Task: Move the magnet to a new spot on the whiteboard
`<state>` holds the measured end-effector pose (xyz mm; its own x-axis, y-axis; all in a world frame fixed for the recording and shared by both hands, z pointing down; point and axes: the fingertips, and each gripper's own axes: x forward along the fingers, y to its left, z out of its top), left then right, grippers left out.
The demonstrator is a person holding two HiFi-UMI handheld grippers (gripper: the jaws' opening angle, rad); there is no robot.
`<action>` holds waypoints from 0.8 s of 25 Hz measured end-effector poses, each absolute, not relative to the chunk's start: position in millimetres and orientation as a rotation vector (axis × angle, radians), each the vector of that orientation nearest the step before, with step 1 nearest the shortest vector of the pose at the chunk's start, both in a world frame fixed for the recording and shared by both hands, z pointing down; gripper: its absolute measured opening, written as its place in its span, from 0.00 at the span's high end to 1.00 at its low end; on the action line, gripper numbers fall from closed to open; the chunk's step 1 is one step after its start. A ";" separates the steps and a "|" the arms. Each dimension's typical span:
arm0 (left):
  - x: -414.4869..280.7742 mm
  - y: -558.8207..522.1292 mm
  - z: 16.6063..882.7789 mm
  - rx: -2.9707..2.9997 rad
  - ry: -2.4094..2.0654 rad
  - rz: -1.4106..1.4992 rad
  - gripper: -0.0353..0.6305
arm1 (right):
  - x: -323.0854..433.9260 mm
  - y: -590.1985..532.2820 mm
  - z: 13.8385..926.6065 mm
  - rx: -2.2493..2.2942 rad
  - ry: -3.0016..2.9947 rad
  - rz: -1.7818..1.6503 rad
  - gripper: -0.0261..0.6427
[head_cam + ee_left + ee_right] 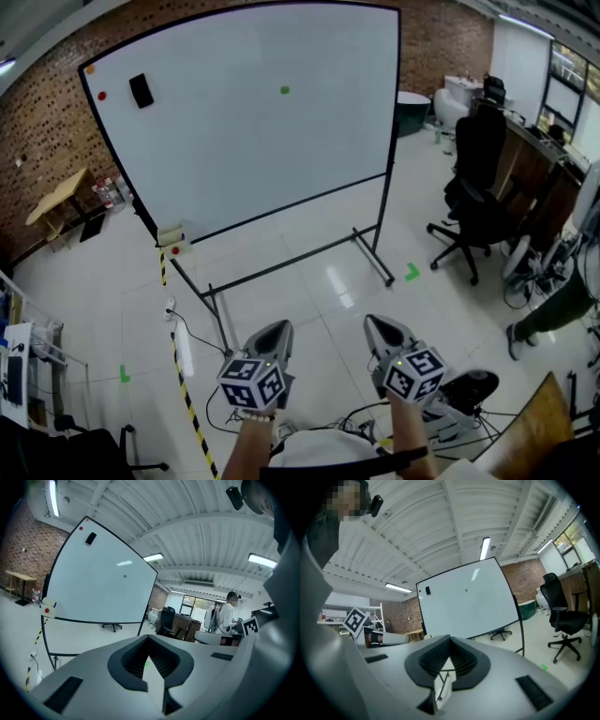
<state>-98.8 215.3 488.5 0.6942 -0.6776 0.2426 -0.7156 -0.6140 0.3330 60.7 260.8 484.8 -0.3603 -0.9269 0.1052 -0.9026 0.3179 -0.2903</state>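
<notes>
The whiteboard (253, 112) stands on its wheeled frame a few steps ahead of me. A small green magnet (284, 90) sits near its upper middle, and a red magnet (102, 96) and a black eraser (141, 91) are at its top left. Both grippers are held low and close to my body, far short of the board. My left gripper (273, 330) and right gripper (379, 325) both have their jaws shut with nothing in them. The left gripper view shows the green magnet (124, 576) far off beyond the left gripper (149, 638). The right gripper view shows that green magnet (466, 590) above the right gripper (450, 641).
A black office chair (473, 202) and desks stand to the right of the board, and a person's leg (553, 309) shows at the right edge. Yellow-black tape (192, 408) runs along the floor on the left. A small shelf (173, 239) hangs at the board's lower left corner.
</notes>
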 end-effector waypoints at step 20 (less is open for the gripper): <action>-28.2 191.9 513.0 2.467 -1.138 0.137 0.95 | 129.4 236.7 517.9 -1.668 2.528 -0.522 0.95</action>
<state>-28.2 191.9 513.0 0.6603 -0.7052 0.2581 -0.7463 -0.5779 0.3302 129.4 236.7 517.9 -0.4090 -0.9035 0.1282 -0.8803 0.3536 -0.3162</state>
